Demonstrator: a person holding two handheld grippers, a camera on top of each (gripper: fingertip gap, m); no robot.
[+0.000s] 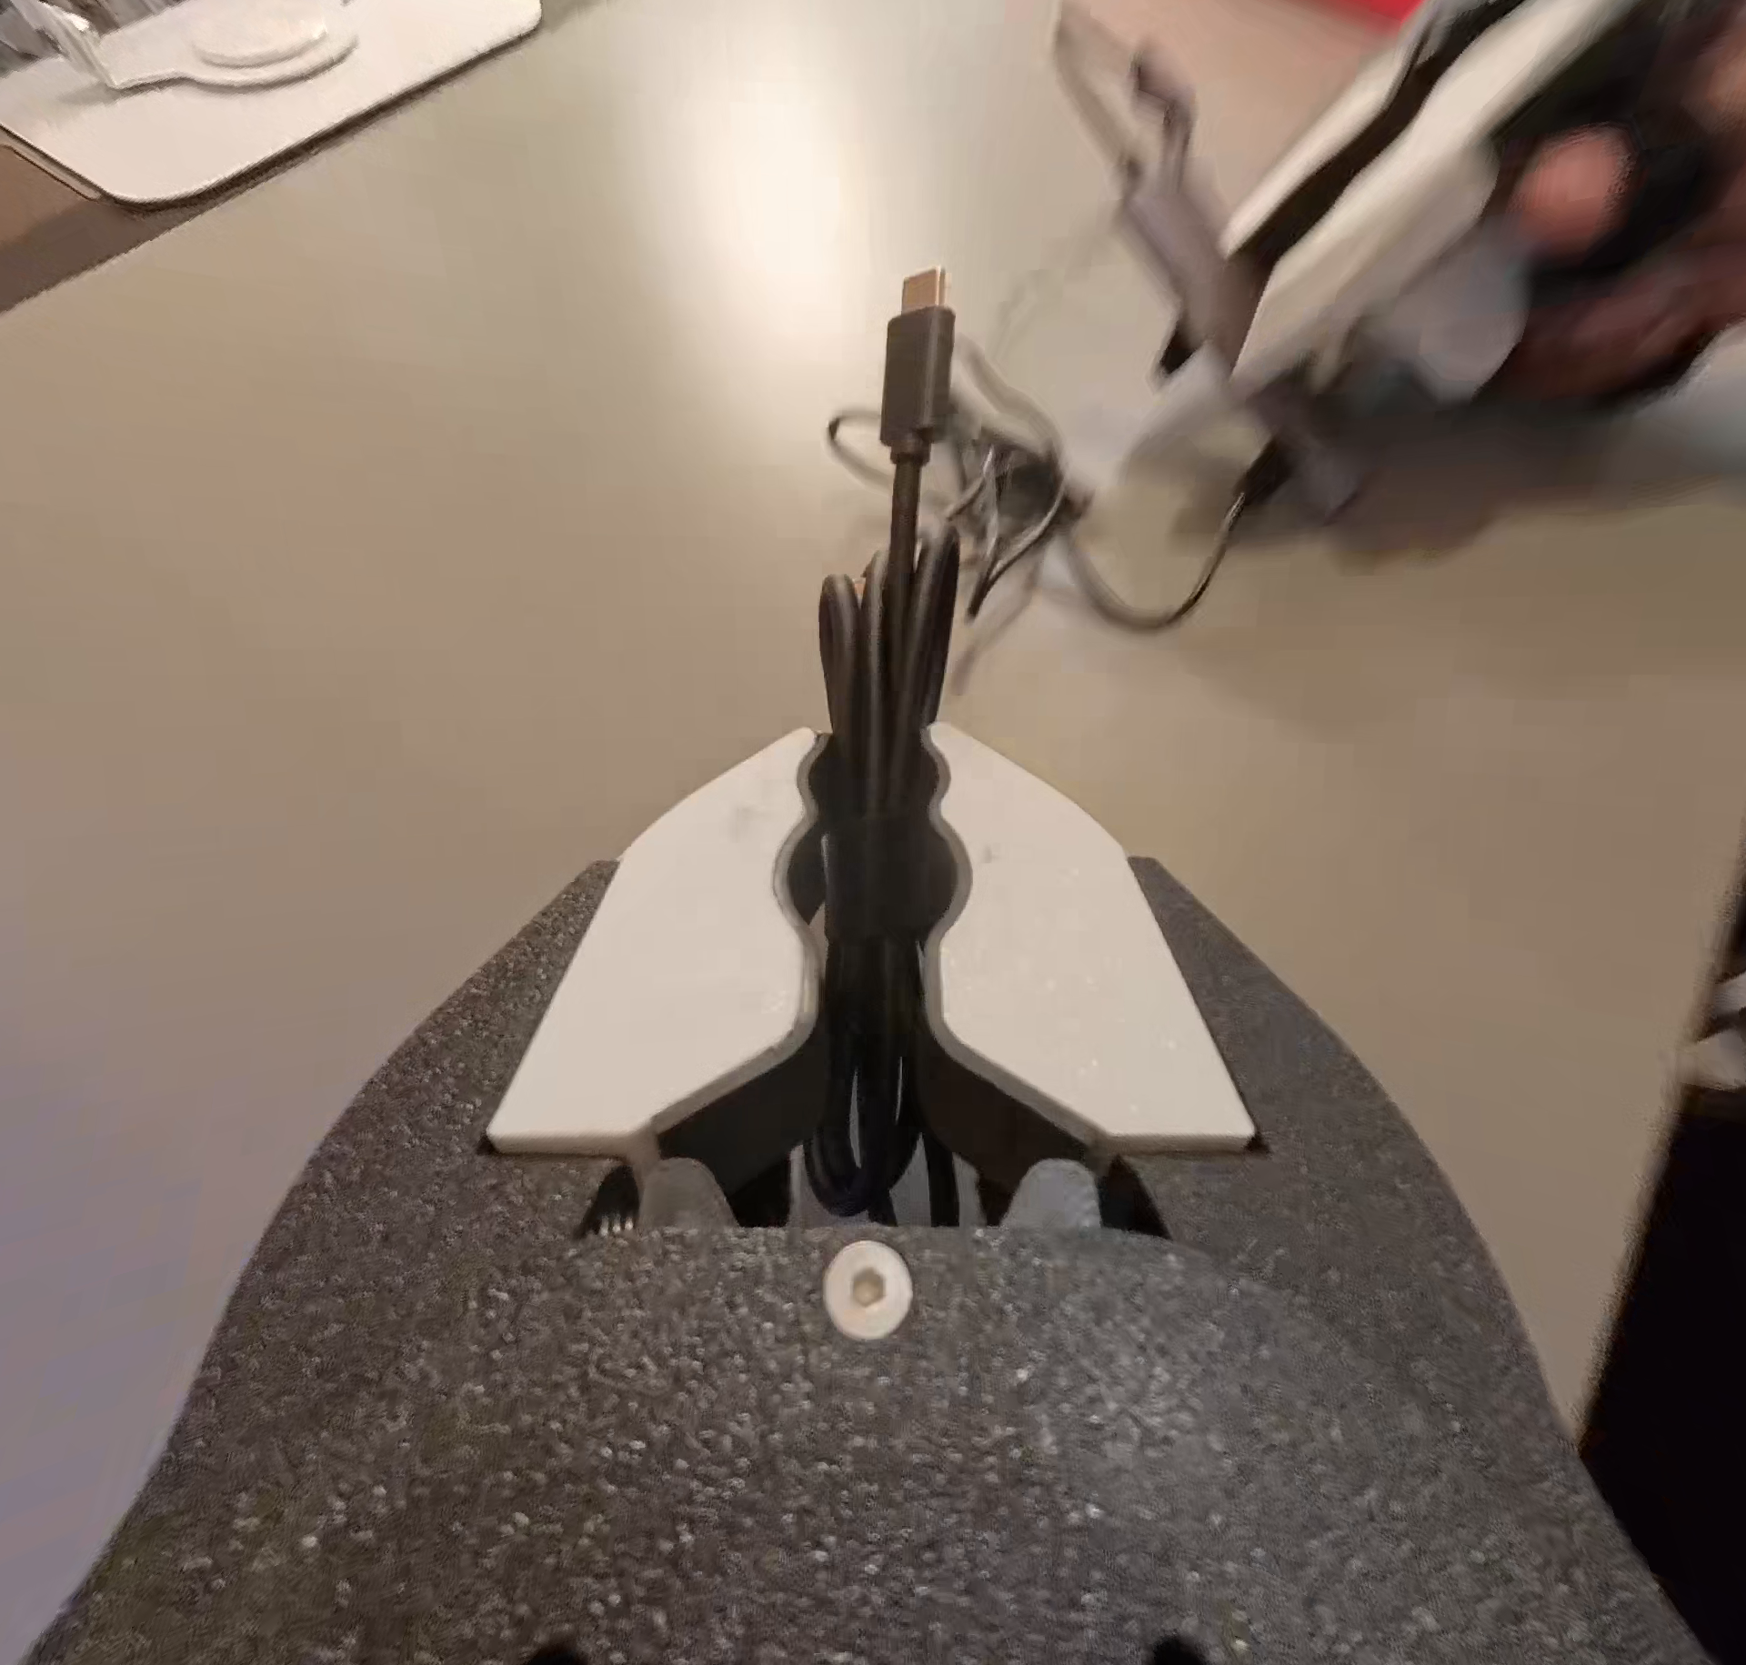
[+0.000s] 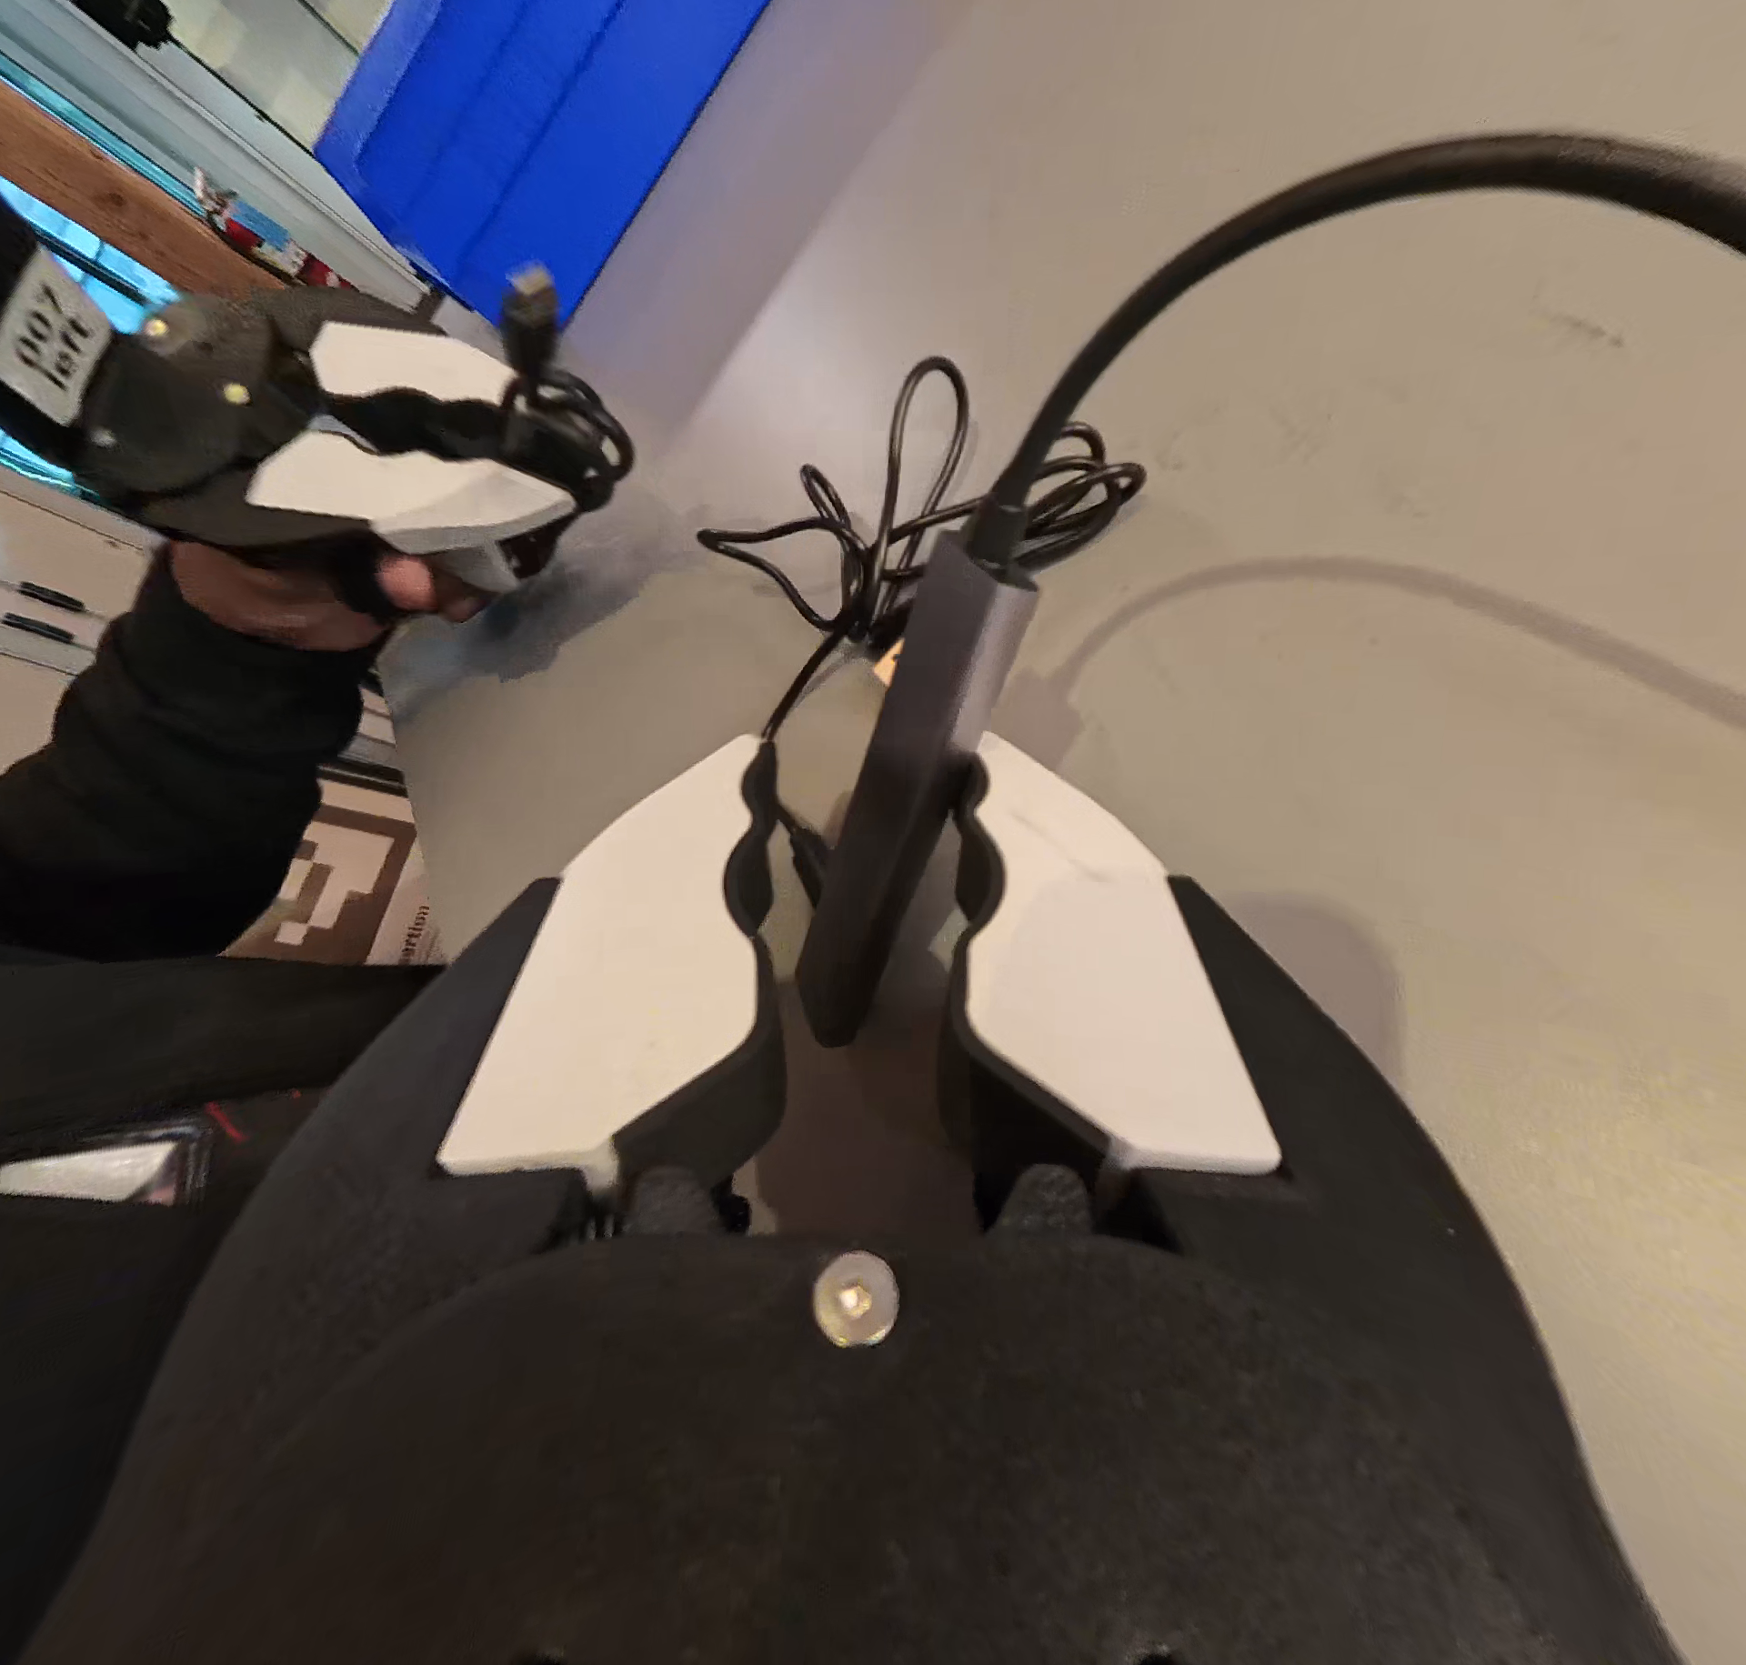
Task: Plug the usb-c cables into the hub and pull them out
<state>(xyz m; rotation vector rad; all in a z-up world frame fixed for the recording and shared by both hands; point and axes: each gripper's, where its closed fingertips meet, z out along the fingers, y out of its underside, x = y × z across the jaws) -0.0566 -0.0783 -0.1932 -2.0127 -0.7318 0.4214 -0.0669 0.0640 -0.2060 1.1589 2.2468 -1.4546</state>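
My left gripper (image 1: 874, 741) is shut on a coiled black usb-c cable (image 1: 888, 675); its plug (image 1: 918, 354) sticks up past the fingertips. In the right wrist view the left gripper (image 2: 543, 458) shows at the left, held by a gloved hand, with the plug (image 2: 531, 311) pointing up. My right gripper (image 2: 864, 760) is shut on a dark grey hub (image 2: 907, 769), held tilted above the table, with a thick black cord (image 2: 1228, 231) arching from its far end. In the left wrist view the right gripper (image 1: 1219, 363) and hub (image 1: 1143, 155) are blurred at upper right.
A loose tangle of thin black cables (image 2: 907, 524) lies on the beige table (image 1: 378, 580) between the grippers; it also shows in the left wrist view (image 1: 1001, 505). A white flat stand base (image 1: 283, 61) sits at the far left. A blue panel (image 2: 529, 99) stands beyond the table edge. My hands' fingertips stand some 15 centimetres from each other.
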